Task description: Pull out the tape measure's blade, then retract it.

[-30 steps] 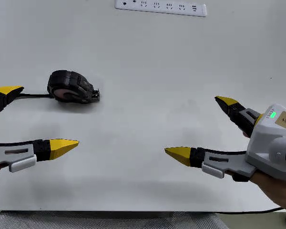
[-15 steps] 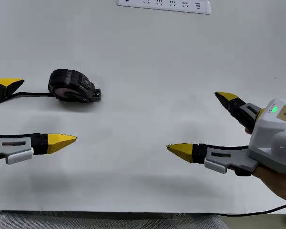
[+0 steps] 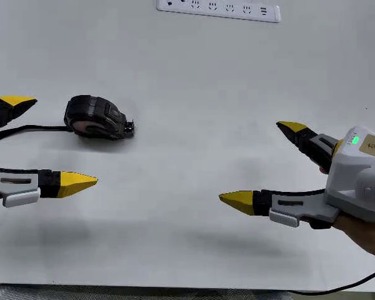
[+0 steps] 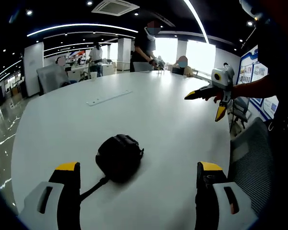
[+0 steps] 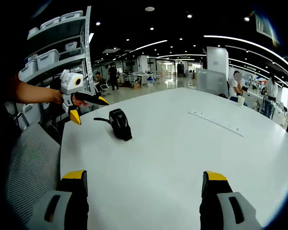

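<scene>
Both grippers are empty, each with its jaws spread wide. The left gripper (image 3: 63, 140) hovers at the left of the white table (image 3: 187, 69). The right gripper (image 3: 249, 161) hovers well apart at the right. By my reading nothing is touched yet and the blade is not out.

The tape measure (image 3: 97, 117) is a black case lying on the table left of centre. It sits just right of the left gripper's far jaw tip, in line with the gap between the jaws. Its blade hook (image 3: 129, 129) points right, toward the right gripper. A black strap (image 3: 40, 129) trails left from the case, between the left jaws and close by the far one.

Step in hand, as I judge it: approach and pin the case.
- I'd ease the left gripper forward and close it across the case's flanks, keeping the strap out of the pinch.
- Then I'd bring the right gripper in low from the right to nip the hook tab alone.
- The pull should run straight right along the blade's line, with the case held down so it can't skid or twist.
- I can't tell where the lock button sits.

Room: the tabletop right of the case is bare, which looks ample for a draw. The power strip (image 3: 217, 10) lies along the far side, well clear. The table's near edge runs close under both grippers. A cable (image 3: 356, 284) hangs by the near right corner, so I'd keep the right gripper's return path off it.
</scene>
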{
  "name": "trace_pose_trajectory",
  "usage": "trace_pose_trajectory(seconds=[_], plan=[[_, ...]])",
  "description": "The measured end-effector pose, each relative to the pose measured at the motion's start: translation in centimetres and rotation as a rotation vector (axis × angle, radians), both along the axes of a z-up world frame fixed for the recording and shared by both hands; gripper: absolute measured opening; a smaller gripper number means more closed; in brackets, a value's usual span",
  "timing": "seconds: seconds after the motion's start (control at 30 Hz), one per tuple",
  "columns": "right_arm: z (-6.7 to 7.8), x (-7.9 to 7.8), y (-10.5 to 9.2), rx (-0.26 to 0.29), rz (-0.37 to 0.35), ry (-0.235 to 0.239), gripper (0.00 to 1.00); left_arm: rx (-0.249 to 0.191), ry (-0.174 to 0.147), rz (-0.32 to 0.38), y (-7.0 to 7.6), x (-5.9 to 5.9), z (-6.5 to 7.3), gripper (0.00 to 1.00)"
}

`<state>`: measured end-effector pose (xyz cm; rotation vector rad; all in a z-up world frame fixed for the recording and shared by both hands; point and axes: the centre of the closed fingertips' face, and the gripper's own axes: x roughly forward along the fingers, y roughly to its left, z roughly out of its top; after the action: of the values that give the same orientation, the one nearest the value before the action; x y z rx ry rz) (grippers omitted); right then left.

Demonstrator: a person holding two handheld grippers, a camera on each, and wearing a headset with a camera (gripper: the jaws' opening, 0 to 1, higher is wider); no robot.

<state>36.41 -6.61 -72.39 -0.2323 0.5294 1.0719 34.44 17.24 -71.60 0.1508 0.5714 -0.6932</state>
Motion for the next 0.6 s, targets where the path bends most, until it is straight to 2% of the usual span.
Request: trace_pose_trajectory(seconds=[0.6], plan=[[-1.2,1.1,2.4,-0.006,0.113,0.008,0.94,0.052,0.040,-0.110,0.2,1.8,-1.1,0.95]])
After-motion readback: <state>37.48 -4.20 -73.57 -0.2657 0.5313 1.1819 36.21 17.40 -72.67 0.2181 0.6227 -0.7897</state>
